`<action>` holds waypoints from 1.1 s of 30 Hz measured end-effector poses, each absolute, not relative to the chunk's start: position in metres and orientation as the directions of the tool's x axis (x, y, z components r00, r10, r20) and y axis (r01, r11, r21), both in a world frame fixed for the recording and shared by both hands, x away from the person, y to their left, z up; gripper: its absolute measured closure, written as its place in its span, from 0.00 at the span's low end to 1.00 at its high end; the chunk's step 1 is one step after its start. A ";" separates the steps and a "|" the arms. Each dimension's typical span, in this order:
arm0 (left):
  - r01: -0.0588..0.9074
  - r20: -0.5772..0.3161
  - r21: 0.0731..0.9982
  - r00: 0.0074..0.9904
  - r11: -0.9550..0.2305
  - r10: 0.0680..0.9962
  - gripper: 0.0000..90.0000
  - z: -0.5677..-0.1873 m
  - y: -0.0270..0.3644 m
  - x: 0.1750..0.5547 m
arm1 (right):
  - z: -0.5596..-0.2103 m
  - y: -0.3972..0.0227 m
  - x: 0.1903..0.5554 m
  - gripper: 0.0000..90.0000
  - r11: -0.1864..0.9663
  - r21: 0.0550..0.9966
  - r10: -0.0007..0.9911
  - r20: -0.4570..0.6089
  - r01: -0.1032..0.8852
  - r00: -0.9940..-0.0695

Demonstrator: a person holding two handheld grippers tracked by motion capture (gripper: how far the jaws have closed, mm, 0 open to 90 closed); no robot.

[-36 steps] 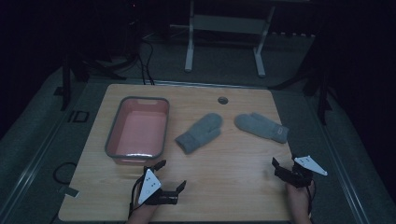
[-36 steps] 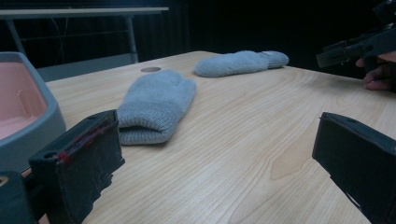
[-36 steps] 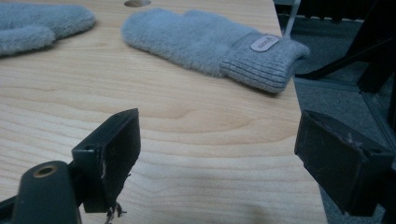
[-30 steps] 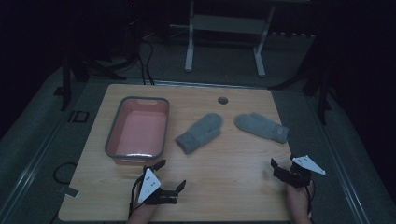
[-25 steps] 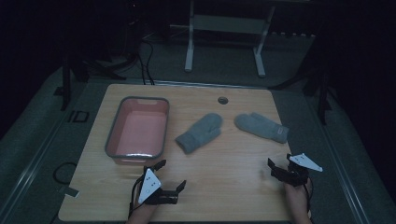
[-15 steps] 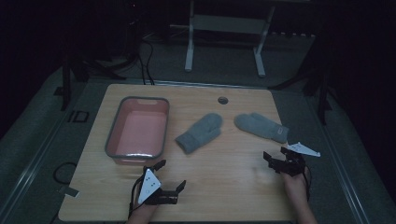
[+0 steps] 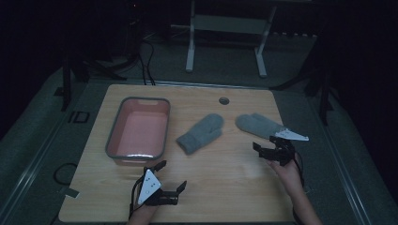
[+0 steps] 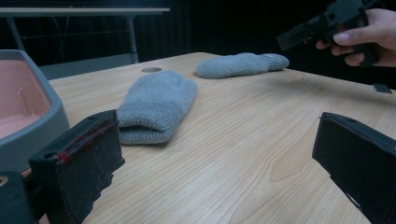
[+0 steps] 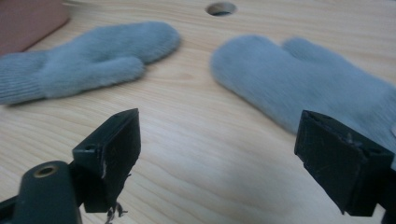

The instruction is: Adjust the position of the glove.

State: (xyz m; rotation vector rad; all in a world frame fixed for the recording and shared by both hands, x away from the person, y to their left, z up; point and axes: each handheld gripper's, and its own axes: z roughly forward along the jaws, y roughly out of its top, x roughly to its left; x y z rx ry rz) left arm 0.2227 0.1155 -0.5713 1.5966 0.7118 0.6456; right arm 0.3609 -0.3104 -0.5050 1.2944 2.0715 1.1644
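Right hand-held gripper (image 7: 270, 151) wide open and empty near the right mitten (image 7: 257, 124), judged soft, light, limp; best pinched at its ribbed cuff

We observe 1 change across the sequence. The right gripper (image 7: 268, 143) moves away from the near right edge of the table (image 7: 225, 187), forward and inward, toward the right mitten (image 7: 257, 124). It now sits just beside that mitten's near edge, with its jaws spread wide. In the right gripper view, the right mitten (image 9: 299, 88) lies just ahead of the jaws. The person's right hand (image 7: 287, 169) and forearm extend farther over the table surface than before.
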 end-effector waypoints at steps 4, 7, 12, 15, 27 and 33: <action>0.091 0.016 0.991 0.659 -0.101 0.752 0.02 -0.571 0.115 0.223 | -0.495 -0.293 0.369 0.16 0.246 0.841 0.856 0.045 0.481 -0.516; 0.092 0.015 0.991 0.660 -0.101 0.751 0.02 -0.571 0.115 0.223 | -0.492 -0.285 0.373 0.16 0.262 0.840 0.848 0.036 0.476 -0.529; 0.088 0.020 0.991 0.660 -0.104 0.751 0.02 -0.571 0.115 0.223 | -0.487 -0.267 0.384 0.18 0.290 0.843 0.821 0.025 0.454 -0.571; 0.089 0.018 0.991 0.661 -0.102 0.750 0.02 -0.571 0.116 0.223 | -0.486 -0.255 0.390 0.21 0.308 0.845 0.803 0.017 0.438 -0.596; 0.089 0.017 0.991 0.663 -0.102 0.748 0.02 -0.571 0.116 0.223 | -0.488 -0.202 0.416 0.23 0.382 0.823 0.742 -0.003 0.419 -0.670; 0.088 0.019 0.991 0.665 -0.103 0.747 0.02 -0.571 0.115 0.223 | -0.492 -0.183 0.426 0.23 0.411 0.815 0.723 -0.018 0.409 -0.691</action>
